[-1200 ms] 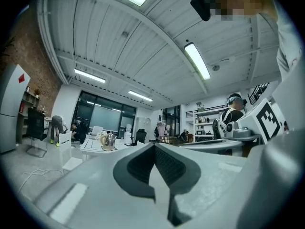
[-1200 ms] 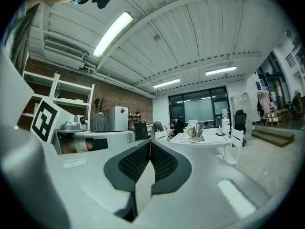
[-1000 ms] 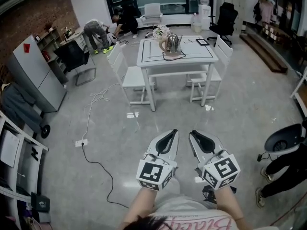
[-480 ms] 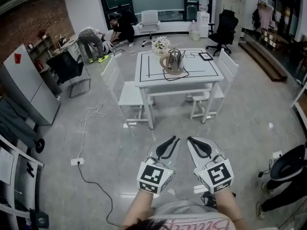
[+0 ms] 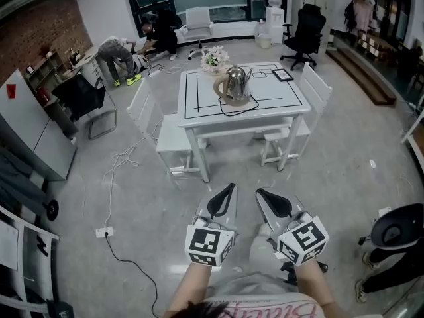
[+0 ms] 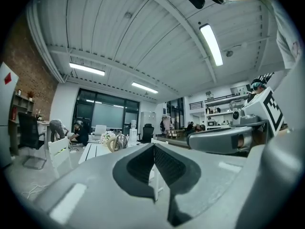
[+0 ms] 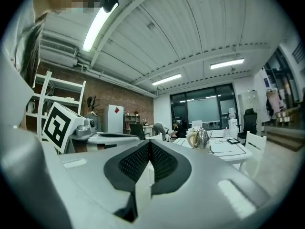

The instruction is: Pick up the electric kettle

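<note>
A shiny steel electric kettle [image 5: 235,83] with a pale handle stands on its base on the white table [image 5: 291,105], far ahead of me, with a black cord trailing across the top. It shows small in the left gripper view as the kettle [image 6: 119,141] and in the right gripper view as the kettle [image 7: 201,139]. My left gripper [image 5: 224,195] and right gripper [image 5: 267,195] hang side by side over the floor, well short of the table. Both are shut with nothing between the jaws.
White chairs [image 5: 156,128] flank the table; another chair [image 5: 311,91] is on its right. A flower pot [image 5: 213,58] and a small tablet [image 5: 282,75] sit on the table. A cable and power strip [image 5: 104,231] lie on the floor left. People crouch at the back left [image 5: 152,35].
The table and kettle have drawn closer and lower in the head view as I walk forward. Both grippers stay shut and side by side.
</note>
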The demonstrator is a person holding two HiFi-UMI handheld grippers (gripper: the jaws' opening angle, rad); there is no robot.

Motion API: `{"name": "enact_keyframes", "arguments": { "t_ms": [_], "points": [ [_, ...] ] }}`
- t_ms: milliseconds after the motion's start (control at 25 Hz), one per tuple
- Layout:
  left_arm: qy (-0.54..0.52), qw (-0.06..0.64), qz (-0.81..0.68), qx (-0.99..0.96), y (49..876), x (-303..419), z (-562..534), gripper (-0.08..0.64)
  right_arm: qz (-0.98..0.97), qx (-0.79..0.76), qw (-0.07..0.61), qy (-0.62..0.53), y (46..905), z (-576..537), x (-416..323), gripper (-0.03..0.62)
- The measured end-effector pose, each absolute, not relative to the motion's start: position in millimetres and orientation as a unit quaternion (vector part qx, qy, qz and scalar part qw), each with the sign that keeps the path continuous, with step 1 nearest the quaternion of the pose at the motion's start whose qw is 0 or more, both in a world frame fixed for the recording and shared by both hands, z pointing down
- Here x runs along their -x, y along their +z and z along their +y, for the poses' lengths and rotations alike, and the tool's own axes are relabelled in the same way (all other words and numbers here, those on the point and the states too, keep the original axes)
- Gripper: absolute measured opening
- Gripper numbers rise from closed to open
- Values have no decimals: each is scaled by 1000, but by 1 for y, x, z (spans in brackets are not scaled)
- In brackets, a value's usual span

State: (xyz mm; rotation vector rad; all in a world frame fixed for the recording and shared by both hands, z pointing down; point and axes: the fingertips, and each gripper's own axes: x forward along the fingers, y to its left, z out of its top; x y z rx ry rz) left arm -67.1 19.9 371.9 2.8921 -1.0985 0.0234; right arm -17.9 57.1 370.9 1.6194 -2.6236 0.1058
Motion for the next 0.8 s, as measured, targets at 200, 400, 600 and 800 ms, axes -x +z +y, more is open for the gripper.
{"name": "enact_keyframes", "arguments": {
  "t_ms": [200, 400, 600, 800],
  "points": [
    [-7, 28, -361, -932, 376, 44, -33, 3, -853, -520, -1, 37, 369, 2, -13, 25],
    [2, 17, -382, -924, 378, 8, -100, 9, -862, -505, -1, 47, 373, -72, -51, 26],
    [9, 26, -410, -912, 373, -38, -174, 9, -874, -481, 2, 71, 370, -148, -99, 31],
    [12, 35, -445, -895, 371, -68, -241, 37, -884, -461, 43, 66, 372, -215, -135, 26]
  ]
}}
